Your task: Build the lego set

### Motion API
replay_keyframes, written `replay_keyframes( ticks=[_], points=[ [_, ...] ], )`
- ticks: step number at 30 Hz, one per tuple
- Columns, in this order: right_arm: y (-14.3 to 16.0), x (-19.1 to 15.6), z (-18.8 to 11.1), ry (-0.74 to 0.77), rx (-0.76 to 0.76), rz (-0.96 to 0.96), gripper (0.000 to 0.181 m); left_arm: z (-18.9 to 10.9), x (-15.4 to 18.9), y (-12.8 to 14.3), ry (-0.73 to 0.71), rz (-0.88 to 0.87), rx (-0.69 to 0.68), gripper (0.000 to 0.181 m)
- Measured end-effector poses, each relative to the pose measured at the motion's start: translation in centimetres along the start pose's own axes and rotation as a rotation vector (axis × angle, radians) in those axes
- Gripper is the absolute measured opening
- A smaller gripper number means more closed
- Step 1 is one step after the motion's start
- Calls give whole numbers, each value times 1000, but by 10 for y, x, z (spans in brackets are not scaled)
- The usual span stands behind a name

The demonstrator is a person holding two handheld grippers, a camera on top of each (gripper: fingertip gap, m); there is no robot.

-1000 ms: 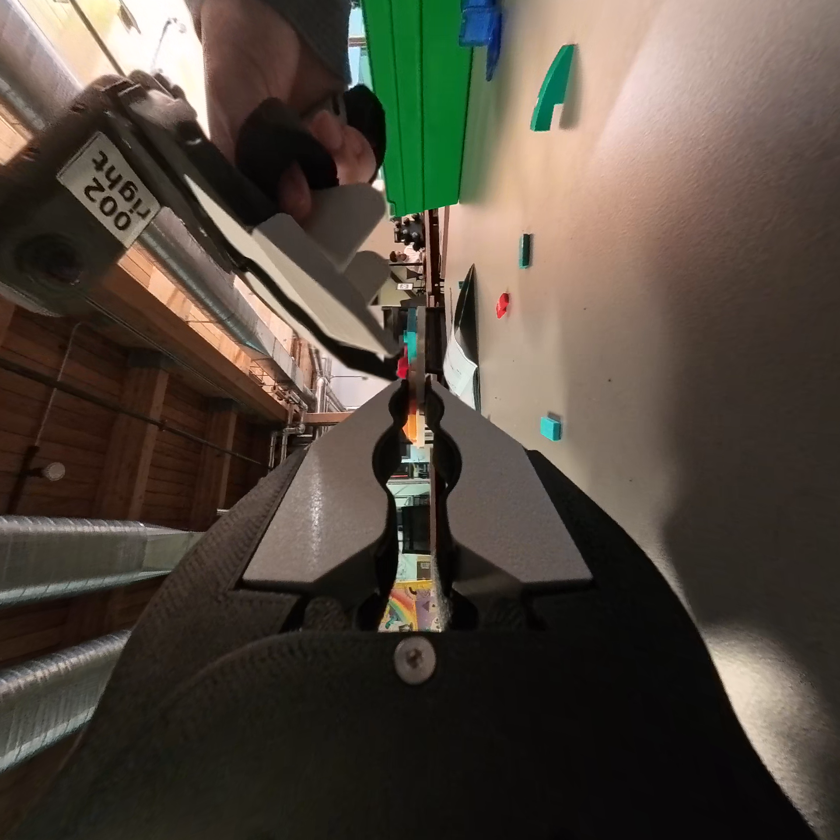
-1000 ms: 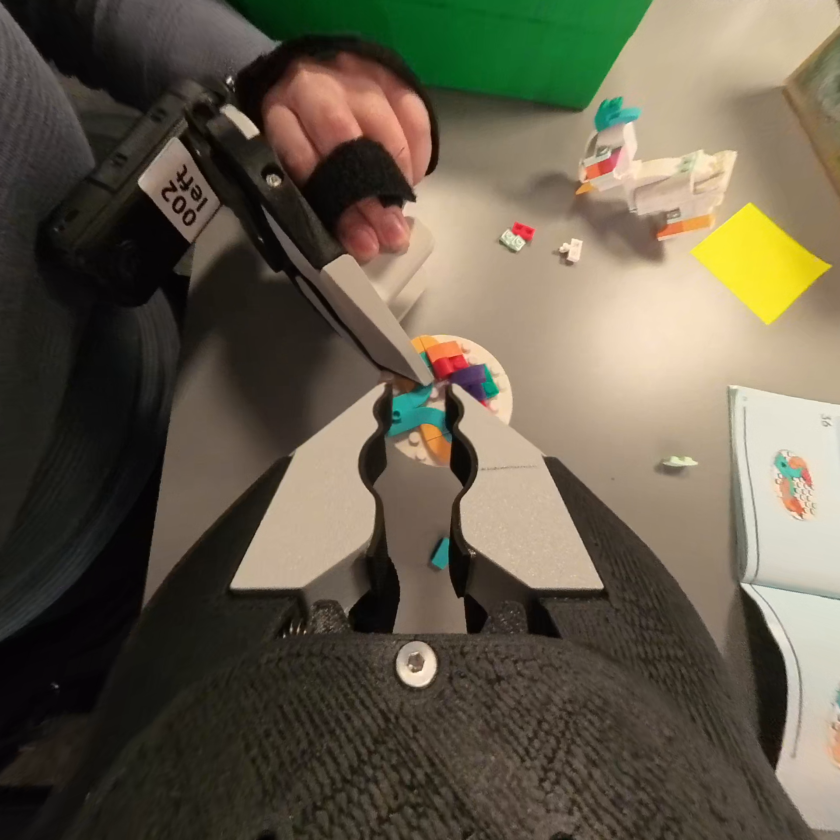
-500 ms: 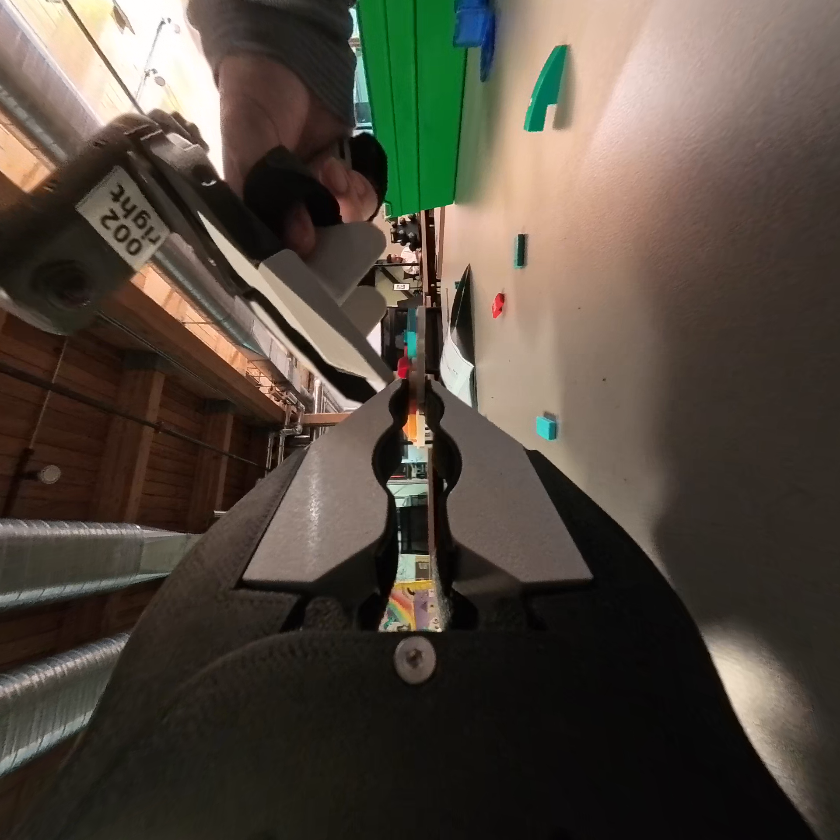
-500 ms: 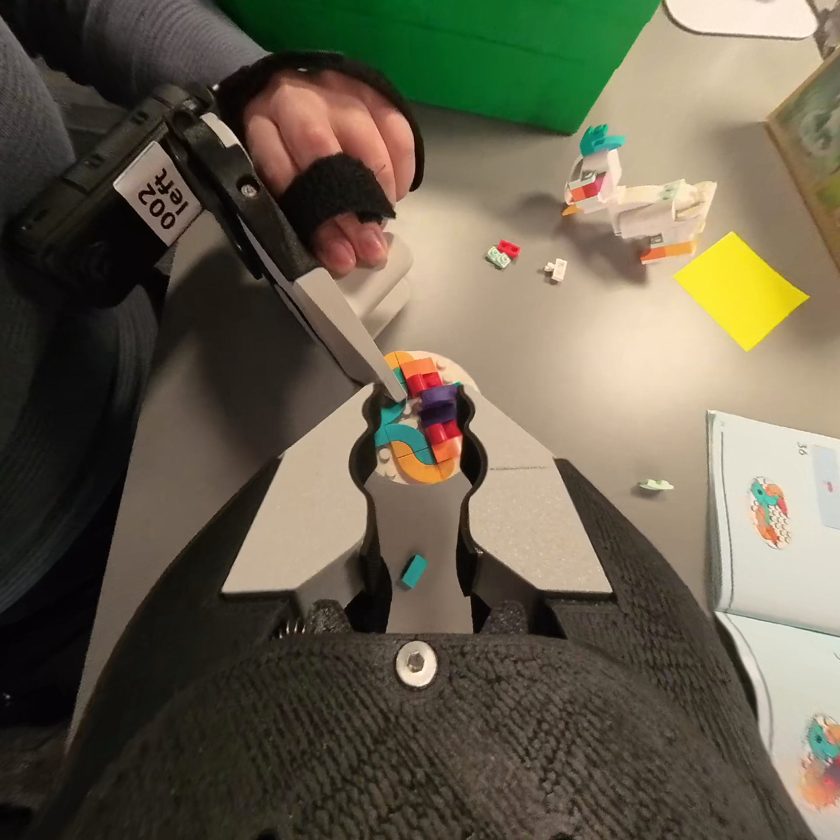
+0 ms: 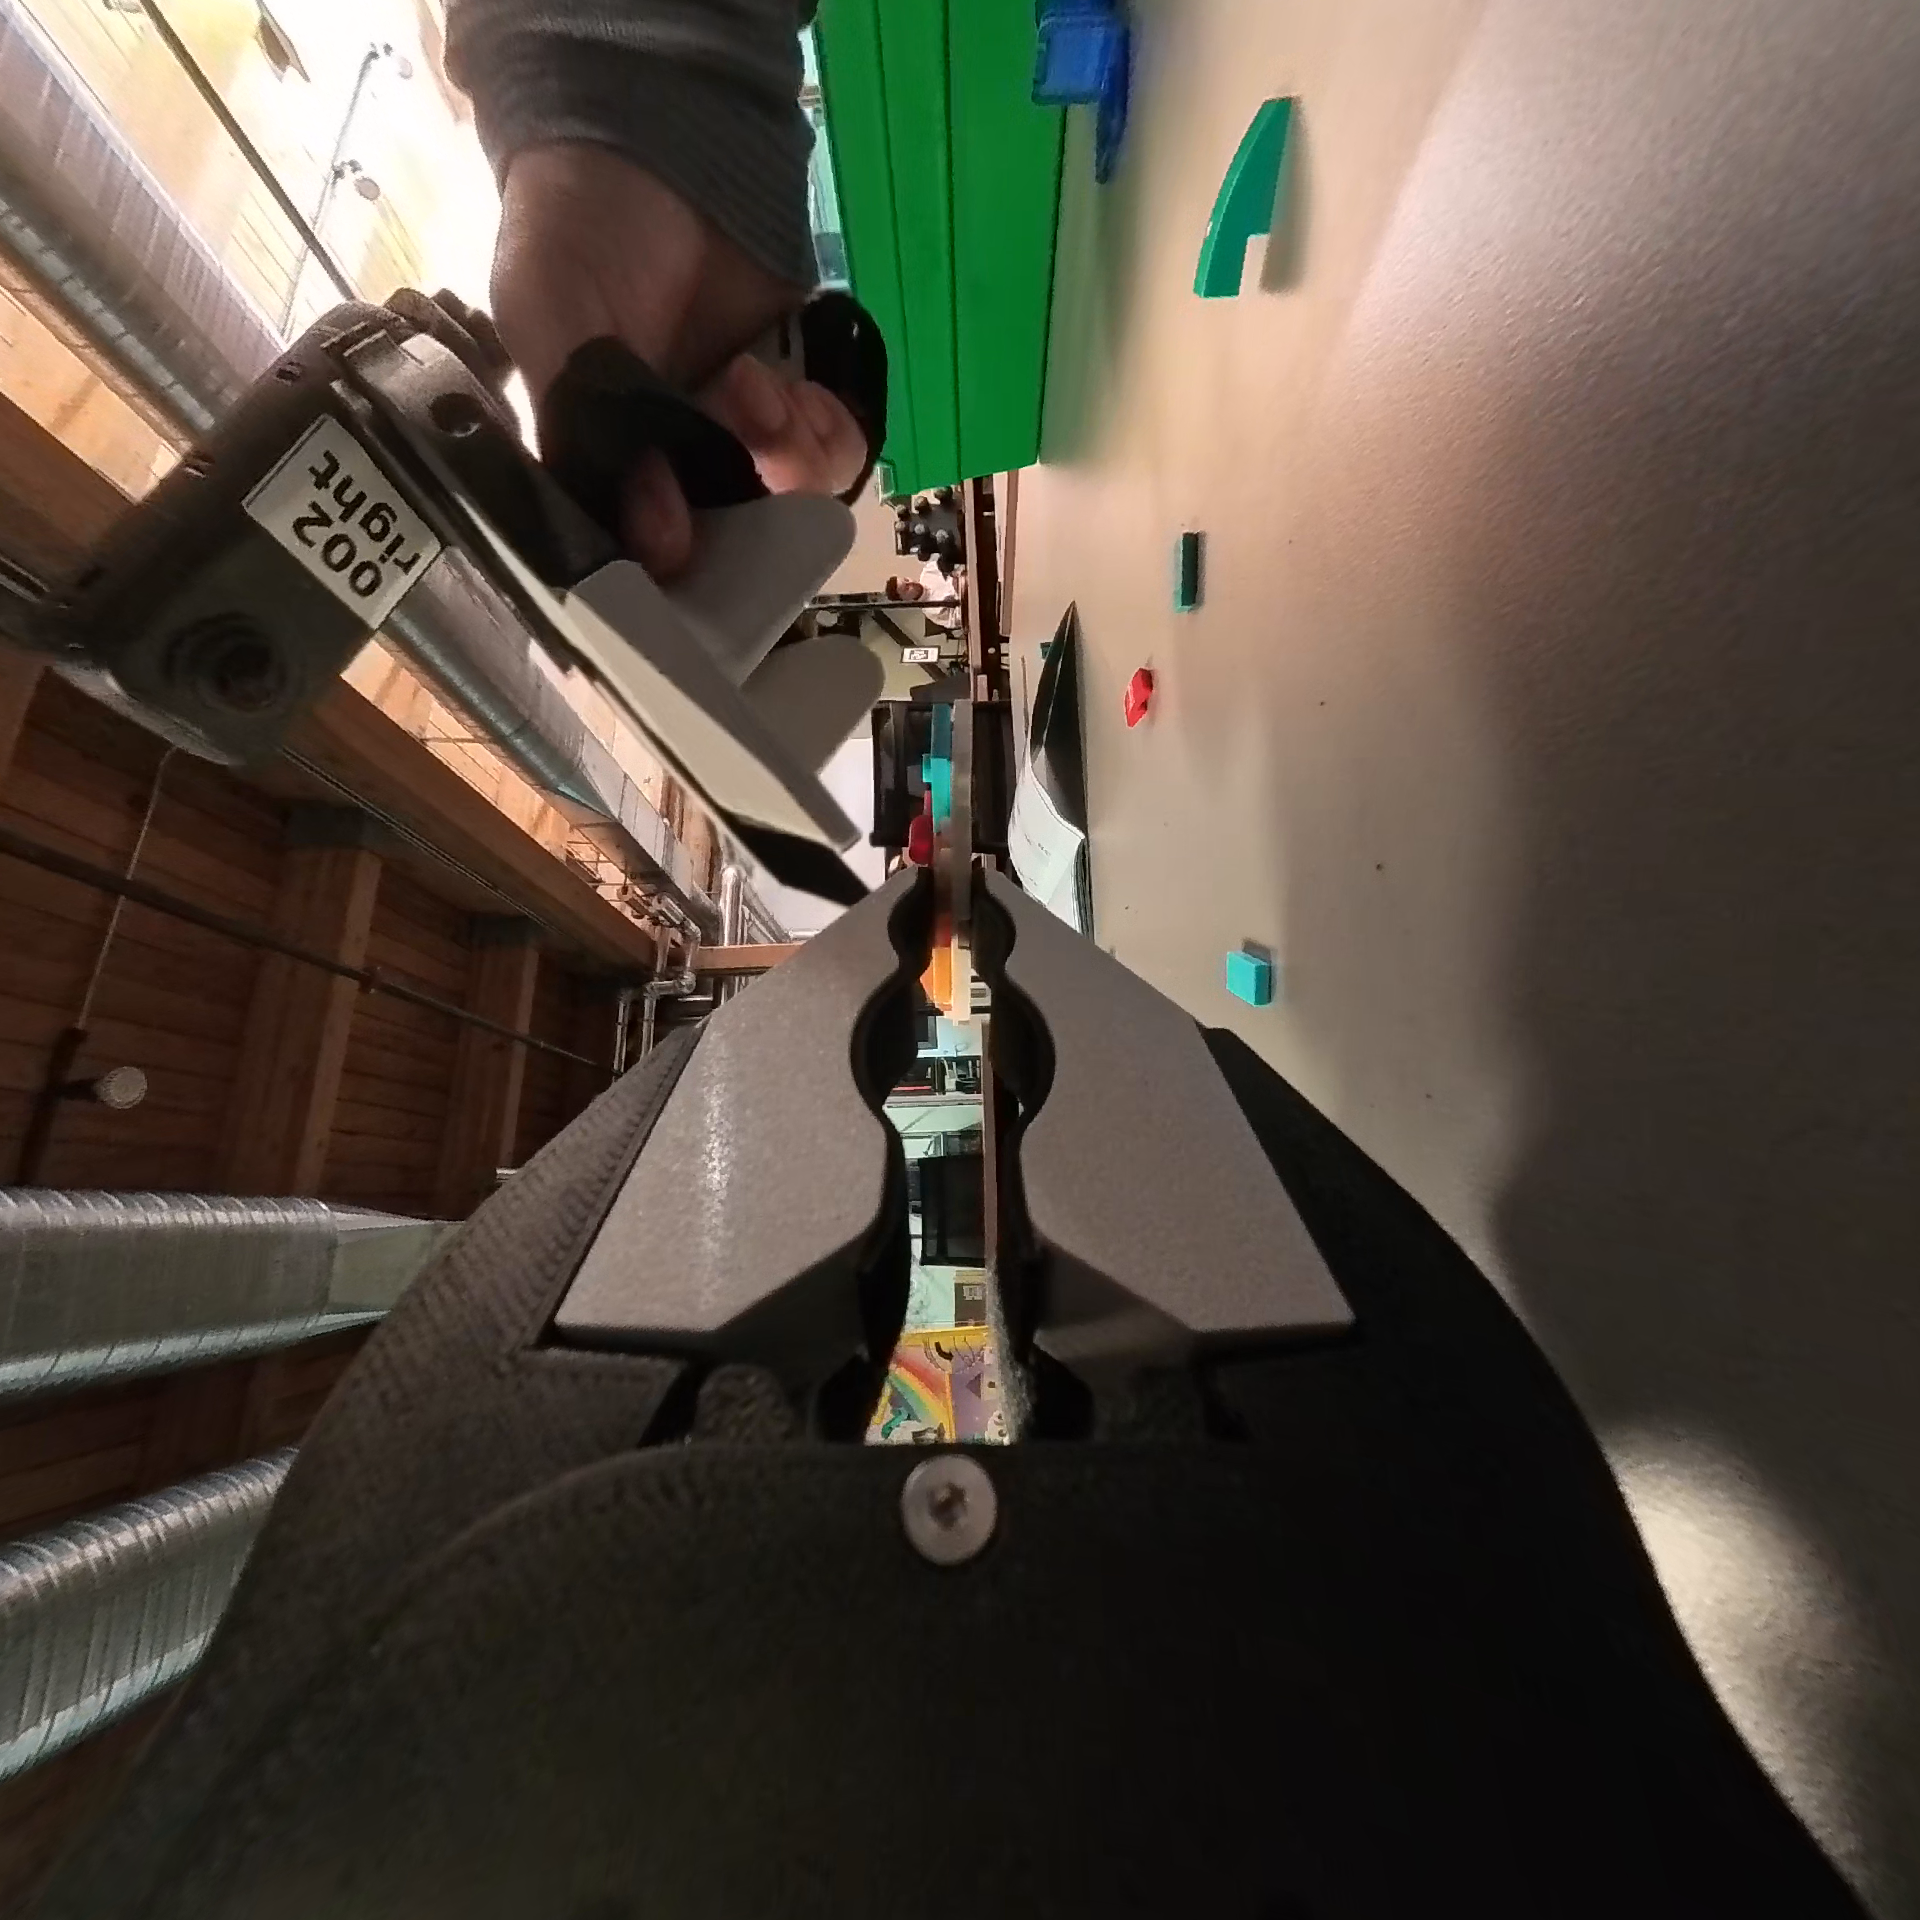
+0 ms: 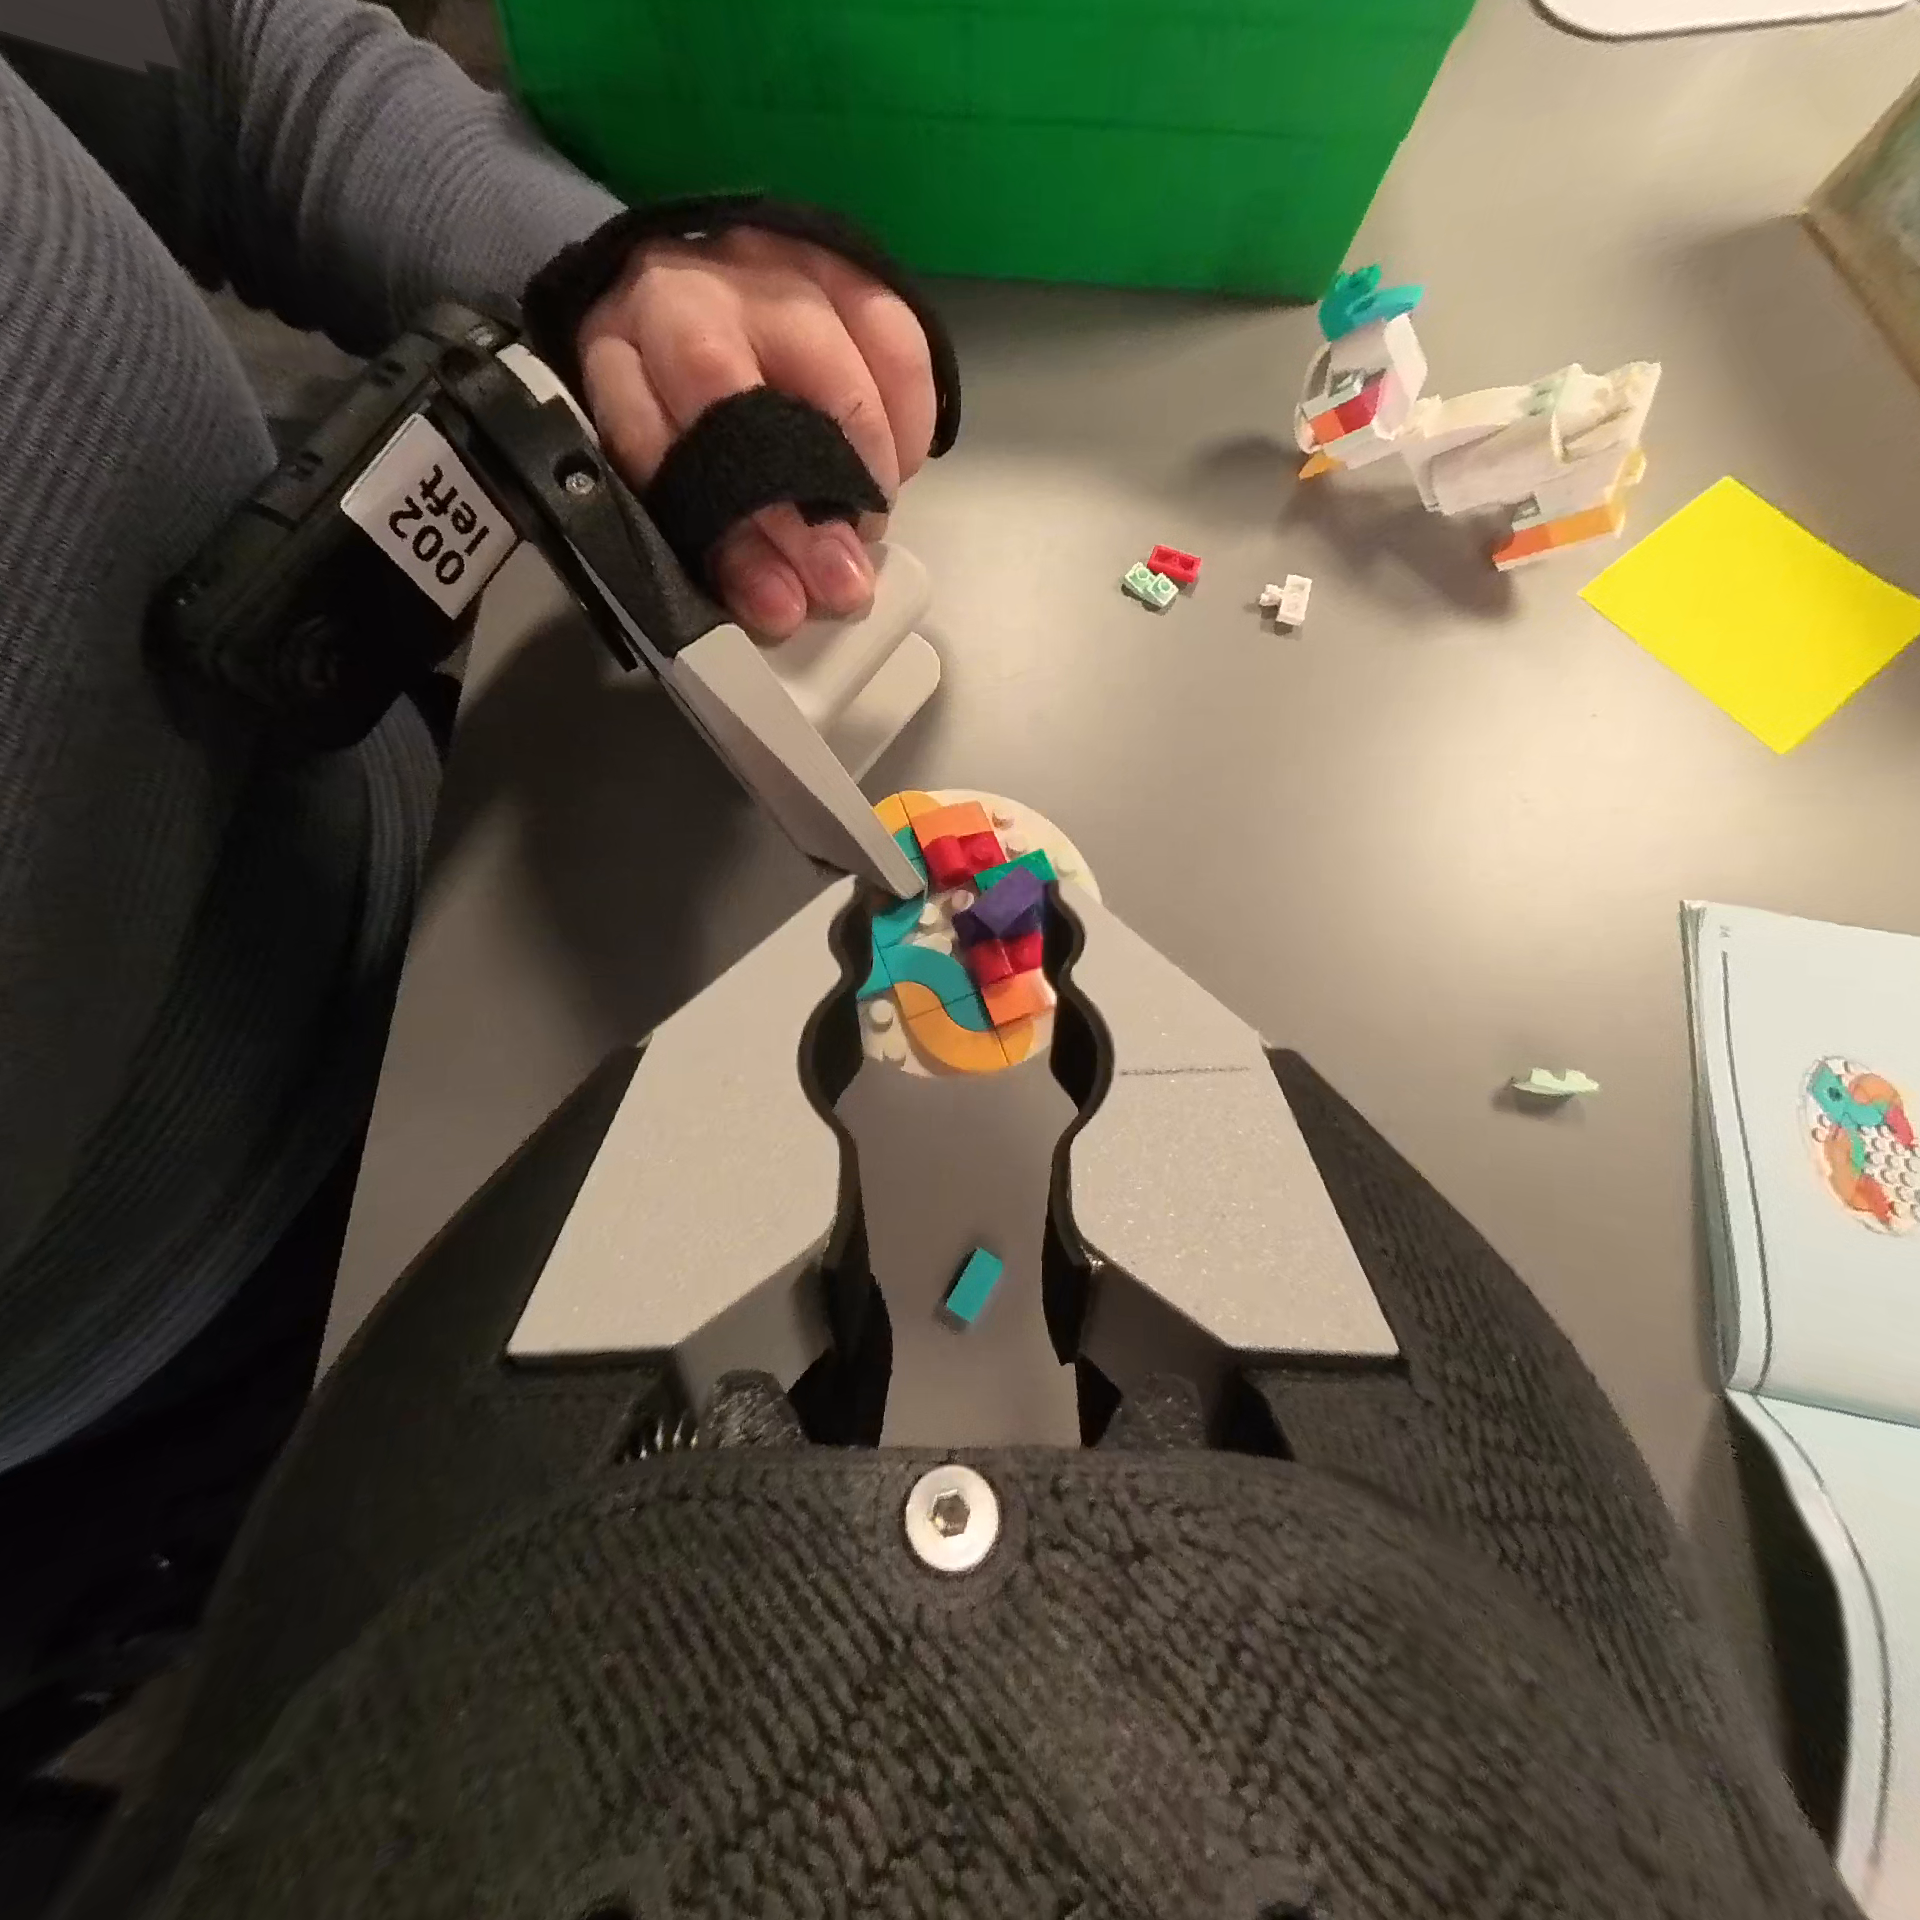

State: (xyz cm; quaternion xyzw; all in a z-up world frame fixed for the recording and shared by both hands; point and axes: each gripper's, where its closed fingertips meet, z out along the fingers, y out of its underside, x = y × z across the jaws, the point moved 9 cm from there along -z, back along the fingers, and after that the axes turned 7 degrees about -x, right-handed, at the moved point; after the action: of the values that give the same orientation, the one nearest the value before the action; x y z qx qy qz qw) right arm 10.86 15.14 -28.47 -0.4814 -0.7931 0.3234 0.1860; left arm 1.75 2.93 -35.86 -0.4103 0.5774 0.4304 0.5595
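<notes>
Grey table [image 6: 1299, 831]: loose bricks [image 6: 1164, 574], booklet [image 6: 1829, 1195].

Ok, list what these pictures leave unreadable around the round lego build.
- Round lego build: right wrist view, the right gripper fingers cover its side edges; whether they touch it cannot be told.
- Same build: left wrist view, seen edge-on in the left gripper, top pattern hidden.
- Instruction booklet: right wrist view, cut by the right edge.
- White tray: right wrist view, cut by the top edge.

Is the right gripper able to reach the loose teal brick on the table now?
Probably yes. The right gripper is open, and the teal brick lies free on the table between its fingers, behind the tips. It would need to draw back first.
</notes>
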Motion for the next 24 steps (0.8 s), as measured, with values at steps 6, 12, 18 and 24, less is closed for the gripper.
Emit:
replay_keyframes(
  ticks=[6, 12, 18, 24],
  points=[
    [1, -5, 4, -35, -5, 0, 29, 0, 1, -1, 8, 3, 3, 4],
    [1, -5, 4, -46, 10, 6, 29, 0, 0, -1, 3, 4, 3, 4],
    [3, -2, 3, -46, 11, 34, 30, 0, 1, 0, 6, 4, 3, 4],
    [3, -7, 7, -66, -12, 19, 30, 0, 1, 0, 12, 5, 3, 4]
  ],
)
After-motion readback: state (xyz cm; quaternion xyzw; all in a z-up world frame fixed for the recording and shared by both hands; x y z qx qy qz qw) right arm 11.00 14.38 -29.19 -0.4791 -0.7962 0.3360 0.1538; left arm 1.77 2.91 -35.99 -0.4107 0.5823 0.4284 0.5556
